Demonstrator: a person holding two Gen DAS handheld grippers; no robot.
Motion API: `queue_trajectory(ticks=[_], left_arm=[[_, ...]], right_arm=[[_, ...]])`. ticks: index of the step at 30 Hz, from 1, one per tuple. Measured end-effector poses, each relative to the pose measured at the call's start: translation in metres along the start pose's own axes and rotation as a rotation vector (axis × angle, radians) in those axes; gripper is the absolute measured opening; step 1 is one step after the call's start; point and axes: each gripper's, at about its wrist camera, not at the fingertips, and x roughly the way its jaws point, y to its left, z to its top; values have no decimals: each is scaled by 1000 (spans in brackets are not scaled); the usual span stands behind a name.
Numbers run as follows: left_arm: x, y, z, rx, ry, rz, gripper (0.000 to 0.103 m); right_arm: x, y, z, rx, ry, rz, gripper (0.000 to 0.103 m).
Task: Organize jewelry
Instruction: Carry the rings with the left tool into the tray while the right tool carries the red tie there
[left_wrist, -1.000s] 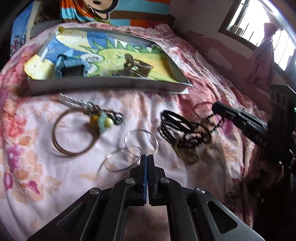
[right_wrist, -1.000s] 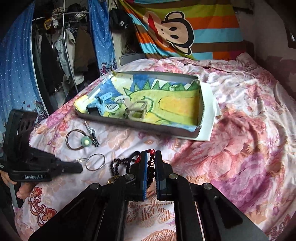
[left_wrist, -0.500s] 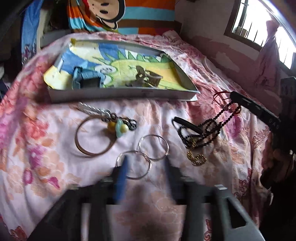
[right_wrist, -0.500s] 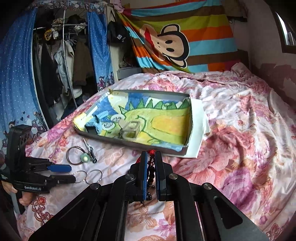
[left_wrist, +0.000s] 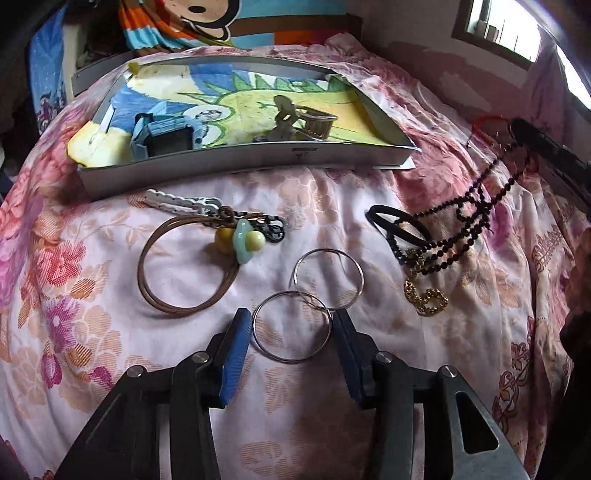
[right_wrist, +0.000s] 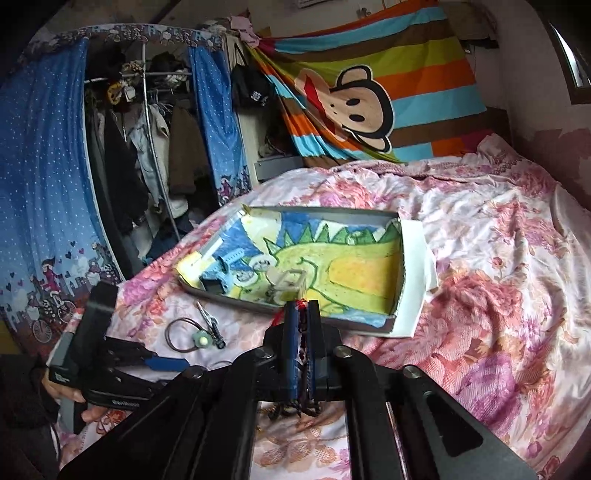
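My left gripper (left_wrist: 291, 323) is open, its blue pads on either side of the nearer of two thin silver hoops (left_wrist: 291, 326); the second hoop (left_wrist: 328, 278) lies just beyond and overlaps it. A brown bangle with yellow and teal beads (left_wrist: 184, 266) lies to the left. My right gripper (right_wrist: 303, 308) is shut on a black bead necklace (left_wrist: 461, 229) with red thread and lifts it off the bedspread; its lower end with a gold pendant (left_wrist: 424, 299) still lies on the bed. A grey tray (left_wrist: 240, 162) with a dinosaur drawing holds a blue watch (left_wrist: 166, 134) and a tan clip (left_wrist: 303, 118).
A white nail clipper (left_wrist: 177, 201) lies by the tray's front wall. A black hair tie (left_wrist: 399, 221) lies under the necklace. The floral bedspread (right_wrist: 498, 277) stretches to the right of the tray. A wardrobe with blue curtains (right_wrist: 48, 184) stands to the left of the bed.
My left gripper has opened and now brackets the nearer silver hoop. My right gripper has risen and moved toward the tray, pulling the bead necklace up off the bed.
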Motion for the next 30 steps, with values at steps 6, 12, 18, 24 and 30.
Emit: queue_trajectory(ticks=[6,12,18,24,30], left_arm=[[-6,-3,-2,-8,-11,-38,42],[-21,-10,-3,-14,-50,-65,42],[-41,-16,5,-19,-116,-57,42],[-52,-18,30,-42,-160,-33,42],[-61,-8,76,-101,-252,-22,42]], right_arm=[[-1,1,1,-14,16,-11,4],[8,-4,-5,16,49,11,4],[18,-2,-6,8,52,21,4],[41,-12,9,31,24,38,4],[75,-29,19,83,0,52,4]])
